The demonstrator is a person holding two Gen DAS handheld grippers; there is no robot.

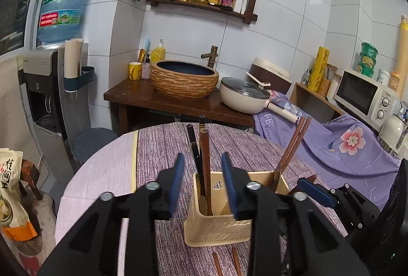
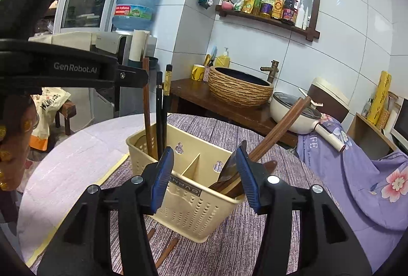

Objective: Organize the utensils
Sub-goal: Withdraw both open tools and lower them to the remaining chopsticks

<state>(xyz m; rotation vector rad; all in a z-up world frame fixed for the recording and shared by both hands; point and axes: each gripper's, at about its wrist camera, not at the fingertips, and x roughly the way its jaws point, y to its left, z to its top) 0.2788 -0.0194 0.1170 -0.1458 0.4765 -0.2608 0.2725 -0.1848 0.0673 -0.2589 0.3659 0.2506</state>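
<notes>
While both tongs (image 1: 202,183) (image 2: 204,174) gape empty, brown chopsticks (image 2: 275,128) lean rightward, dark chopsticks (image 1: 201,161) upright in caddy (image 2: 188,209).

A: List legible markings.
B: "GenRobot.AI", white, on the left tongs (image 2: 132,75) body, far left of the right tongs (image 2: 204,174). "ANHAO" (start hidden) on the cream utensil holder (image 2: 183,209), between the right tongs' fingers.
A: Others?
B: "FE" on the purple cloth (image 1: 270,120), beyond the left tongs; remainder unreadable.
</notes>
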